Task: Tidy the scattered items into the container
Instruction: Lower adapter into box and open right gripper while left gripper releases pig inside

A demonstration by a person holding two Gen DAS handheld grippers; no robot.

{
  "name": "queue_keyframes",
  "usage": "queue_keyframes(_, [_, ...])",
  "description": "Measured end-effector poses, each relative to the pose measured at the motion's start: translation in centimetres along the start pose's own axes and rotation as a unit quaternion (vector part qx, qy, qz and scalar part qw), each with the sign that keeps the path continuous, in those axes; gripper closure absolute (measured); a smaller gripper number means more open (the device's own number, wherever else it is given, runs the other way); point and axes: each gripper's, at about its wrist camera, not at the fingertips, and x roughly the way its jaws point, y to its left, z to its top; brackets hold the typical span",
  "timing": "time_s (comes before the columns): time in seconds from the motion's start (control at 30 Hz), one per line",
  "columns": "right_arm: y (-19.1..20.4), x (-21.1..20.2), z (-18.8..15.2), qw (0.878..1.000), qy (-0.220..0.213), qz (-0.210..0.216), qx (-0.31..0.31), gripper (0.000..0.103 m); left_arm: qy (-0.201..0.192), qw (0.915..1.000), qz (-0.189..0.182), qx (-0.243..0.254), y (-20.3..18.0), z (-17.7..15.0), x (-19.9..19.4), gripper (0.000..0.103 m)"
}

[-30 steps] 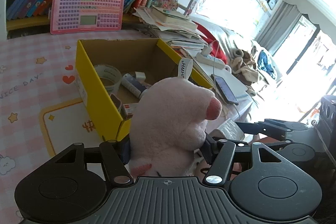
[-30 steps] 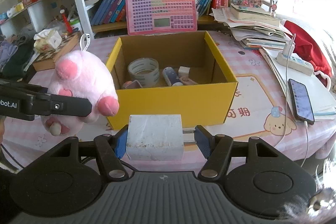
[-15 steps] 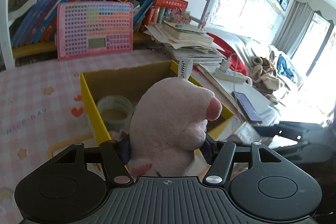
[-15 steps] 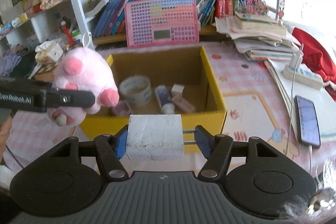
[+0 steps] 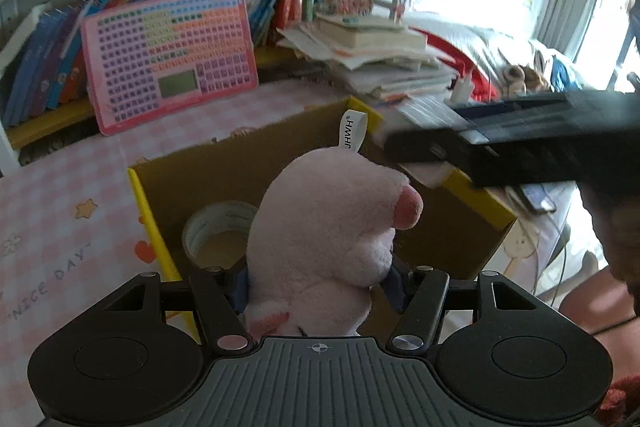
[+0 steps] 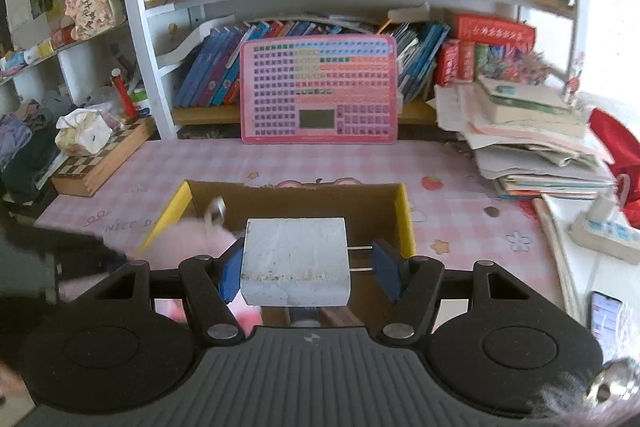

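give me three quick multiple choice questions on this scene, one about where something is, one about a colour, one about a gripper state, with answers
1. Where is the roll of tape?
A. inside the yellow cardboard box
B. on the bookshelf
C. on the stack of papers

2. What colour is the block in the right gripper?
A. red
B. white
C. green

3. What is the left gripper doing?
A. open and holding nothing
B. shut on the pink plush toy
C. shut on a phone

Answers:
1. A, the left wrist view shows the roll on the box floor, behind the toy.
2. B, its faces are white with some grime.
3. B, both fingers press the toy's sides.
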Motion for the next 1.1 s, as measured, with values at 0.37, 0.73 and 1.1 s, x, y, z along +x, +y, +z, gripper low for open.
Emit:
queue_keyframes(0.37, [-1.5,8.7,1.8,0.994,0.095,0.041,0.026,0.041,0.039,0.9985,0.029,0.025,0.0,0.5,3.3,0.041])
queue_keyframes(0.73, [-0.9,14.4,1.9,0.983,0.172,0.058,0.014,0.041,0.062,0.9955,0.043,0.058,-1.1,0.4,4.4,0.039])
queue_keyframes(1.1, [-0.9,16.7,1.8,0.981,0.19,0.041,0.021,0.039,0.029,0.9968,0.058,0.047,-1.1,0.2,2.9,0.03])
